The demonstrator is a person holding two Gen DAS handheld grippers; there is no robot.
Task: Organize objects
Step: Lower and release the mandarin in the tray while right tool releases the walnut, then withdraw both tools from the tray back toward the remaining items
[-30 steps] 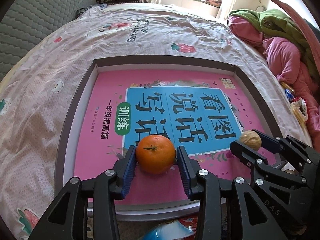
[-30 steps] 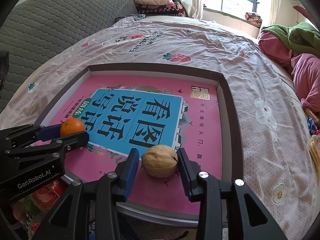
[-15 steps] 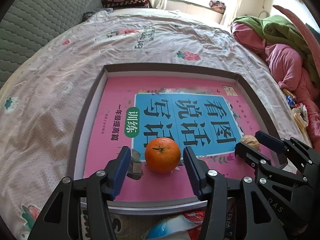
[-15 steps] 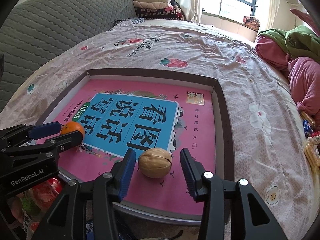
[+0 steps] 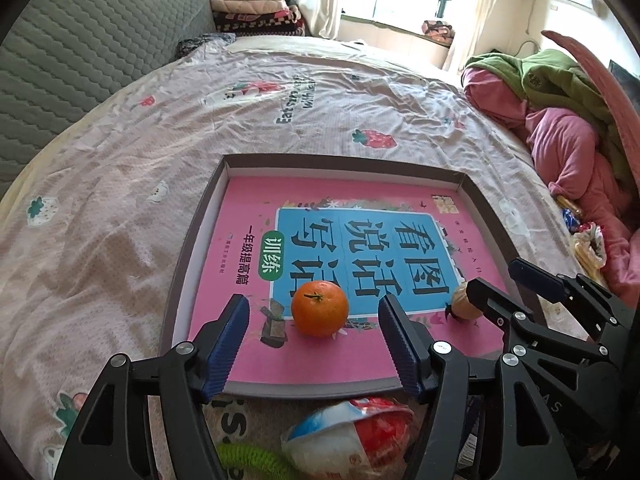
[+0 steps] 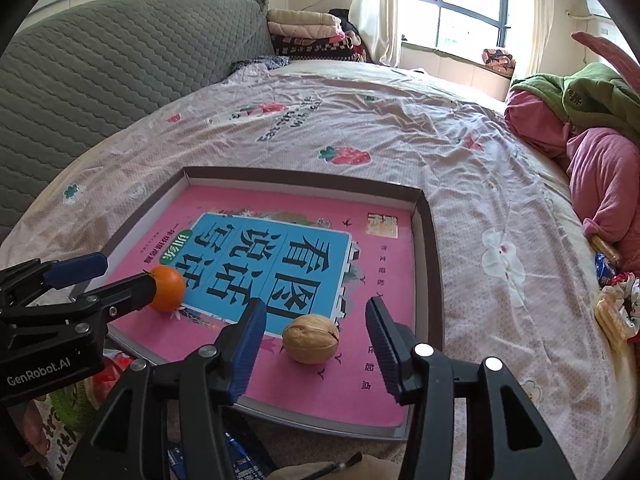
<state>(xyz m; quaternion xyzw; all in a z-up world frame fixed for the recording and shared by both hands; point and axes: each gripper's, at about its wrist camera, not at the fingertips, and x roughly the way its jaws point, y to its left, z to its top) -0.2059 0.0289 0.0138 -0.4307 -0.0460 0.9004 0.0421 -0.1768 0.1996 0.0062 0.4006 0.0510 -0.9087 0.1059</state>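
Left wrist view: the left gripper (image 5: 313,344) has its jaws opening, pads clear of the orange (image 5: 319,308) between them; the fruit, round and glossy with a small green stem, sits on the pink book (image 5: 256,340) inside the shallow box (image 5: 182,264); best to draw straight back so neither pad nudges it.

Right wrist view: the right gripper (image 6: 316,346) is likewise opening, touching nothing; the walnut (image 6: 310,338), tan and seamed, rests on the book's near right part; lift away cleanly, since it looks likely to roll.
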